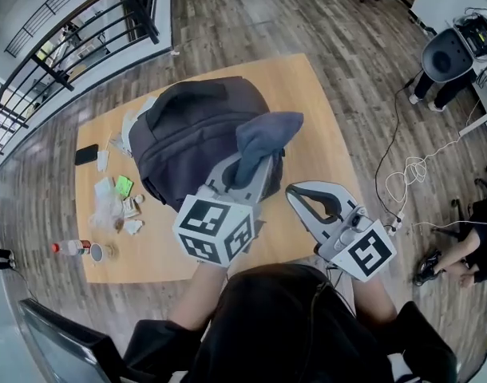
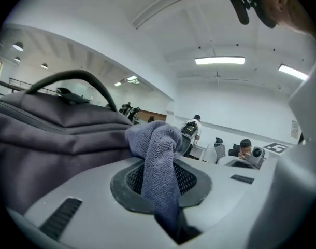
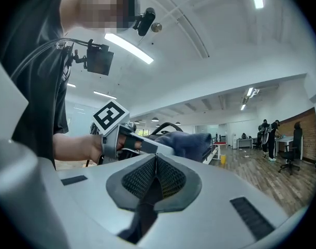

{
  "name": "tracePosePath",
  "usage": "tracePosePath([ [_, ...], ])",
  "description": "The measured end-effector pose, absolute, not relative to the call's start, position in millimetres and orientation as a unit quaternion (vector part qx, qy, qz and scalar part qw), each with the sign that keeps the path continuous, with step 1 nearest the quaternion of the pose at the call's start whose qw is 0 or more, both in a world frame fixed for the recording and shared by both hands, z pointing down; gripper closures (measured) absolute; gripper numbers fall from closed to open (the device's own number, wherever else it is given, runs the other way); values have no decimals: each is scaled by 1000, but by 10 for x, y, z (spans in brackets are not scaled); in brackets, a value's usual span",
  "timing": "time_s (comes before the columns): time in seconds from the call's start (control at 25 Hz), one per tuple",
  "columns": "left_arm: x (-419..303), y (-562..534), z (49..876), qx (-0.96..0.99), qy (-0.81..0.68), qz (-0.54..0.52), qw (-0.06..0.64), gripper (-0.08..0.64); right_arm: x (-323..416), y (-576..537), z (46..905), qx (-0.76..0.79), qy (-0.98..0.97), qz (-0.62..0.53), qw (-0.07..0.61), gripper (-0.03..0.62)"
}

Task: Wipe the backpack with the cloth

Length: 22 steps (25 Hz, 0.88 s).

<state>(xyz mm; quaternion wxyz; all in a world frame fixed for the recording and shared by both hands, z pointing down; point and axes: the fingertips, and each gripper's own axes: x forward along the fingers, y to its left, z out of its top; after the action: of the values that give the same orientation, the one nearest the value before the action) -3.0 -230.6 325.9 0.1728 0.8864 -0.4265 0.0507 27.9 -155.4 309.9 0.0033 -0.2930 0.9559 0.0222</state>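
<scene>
On wooden table (image 1: 327,146): dark backpack (image 1: 192,130); left gripper (image 1: 245,168) pinches blue-grey cloth (image 1: 266,134) at its right side; right gripper (image 1: 301,194) nearer, rightward, jaws together.

No word, brand or number can be read. Only black-and-white square markers are seen, on the cube of the left gripper (image 1: 247,166) and on that of the right gripper (image 1: 294,191); patterns are carried by them, not letters. Print on the small packets (image 1: 116,202) on the table (image 1: 307,94) cannot be made out.
</scene>
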Motion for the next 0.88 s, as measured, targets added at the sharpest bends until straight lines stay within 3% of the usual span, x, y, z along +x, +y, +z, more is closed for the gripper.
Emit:
tracePosePath([
  [0.32,-1904,-2091,3340,767,-616,24,179,505,-161,-1533,3161,-235,972,17,0,578],
  [0.52,-2148,-1854,3365,748,-642,42,163,505,-475,-1479,3133,-197,980,24,1,578],
  [0.88,-2193,-1439,4256,720,-662,63,198,505,-631,-1421,3399,-184,983,9,-25,578],
])
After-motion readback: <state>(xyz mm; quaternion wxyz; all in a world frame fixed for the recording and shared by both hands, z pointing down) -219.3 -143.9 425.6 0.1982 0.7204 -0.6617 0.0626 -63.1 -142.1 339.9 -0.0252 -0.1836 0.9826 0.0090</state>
